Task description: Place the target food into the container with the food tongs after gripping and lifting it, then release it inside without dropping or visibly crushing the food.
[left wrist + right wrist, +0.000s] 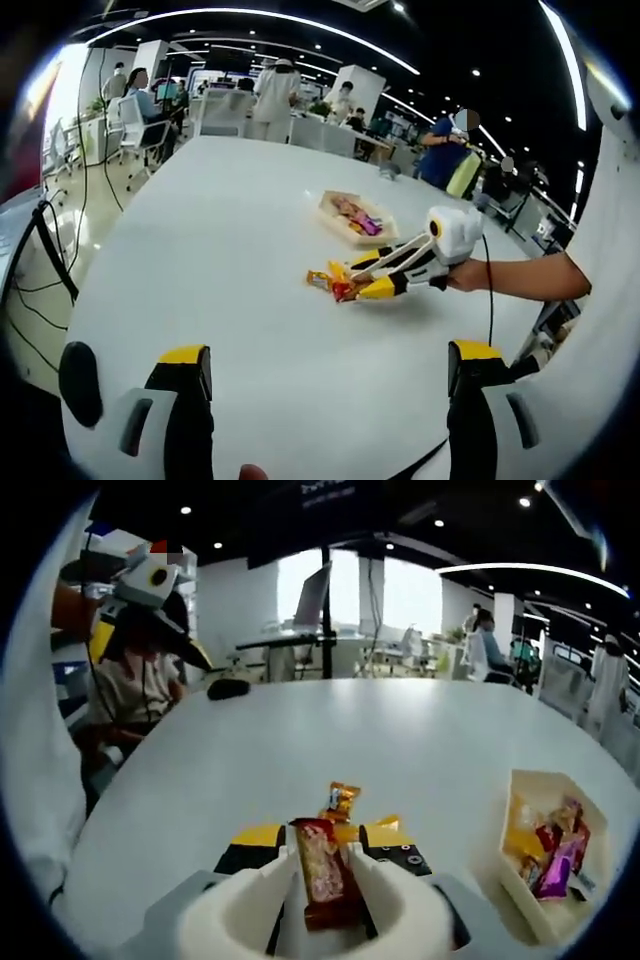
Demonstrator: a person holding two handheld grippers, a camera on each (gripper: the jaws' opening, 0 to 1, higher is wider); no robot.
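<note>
A: What sits between the jaws?

B: In the right gripper view, the right gripper (325,875) holds white food tongs (345,905), and the tongs pinch a red, glossy snack packet (322,870), flat and rectangular, just above the table. Its printing is too blurred to read. The left gripper view shows that gripper (375,280) coming in from the right, yellow-tipped, closed around the tongs (385,262).

A: And the left gripper?

B: The left gripper (330,365) has its yellow-capped jaws spread wide with nothing between them, over the bare white table (220,230).

A: What lies near the packet?

B: Just beyond it, an orange packet (341,800) and a yellow one (384,823) lie on the table; in the left gripper view they form a small cluster (328,280) at the tong tips.

A: Where is the container?

B: A shallow, pale, boat-shaped tray (512,865) sits to the right, near but apart from the packet. Inside are crinkly wrapped snacks (555,855) in pink, purple, yellow and red. In the left gripper view the tray (330,212) lies just beyond the gripper. No writing is legible.
</note>
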